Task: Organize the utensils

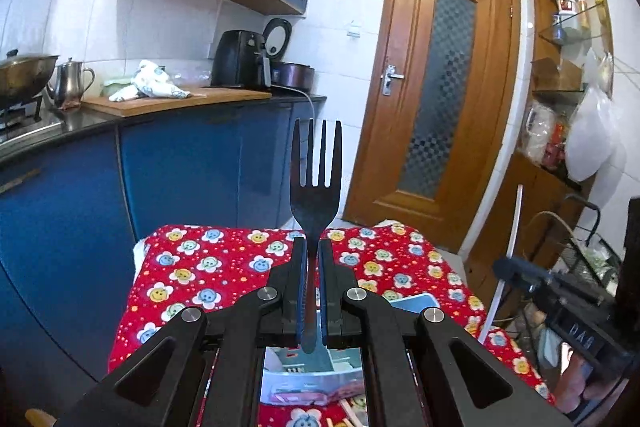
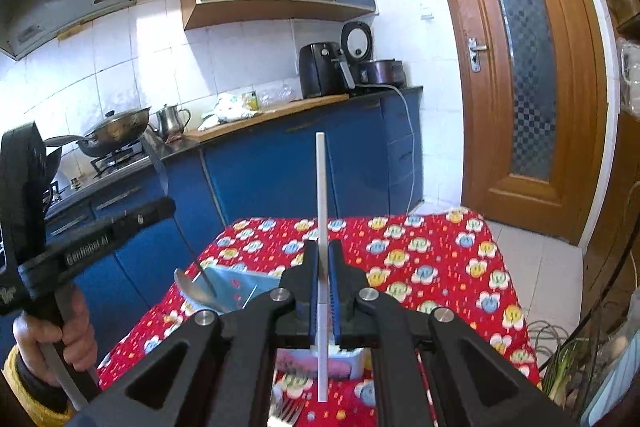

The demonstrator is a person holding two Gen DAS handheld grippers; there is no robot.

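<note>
My left gripper is shut on the handle of a dark metal fork, which stands tines up above the table. My right gripper is shut on a thin white chopstick that points upward. In the right wrist view the left gripper shows at the left, held by a hand, with the fork seen edge-on. In the left wrist view the right gripper sits at the right with the chopstick. A spoon rests in a light blue organizer box.
A table with a red flower-print cloth lies below both grippers. Another fork and a white and pink container lie on the cloth near me. Blue cabinets line the left, and a wooden door stands behind.
</note>
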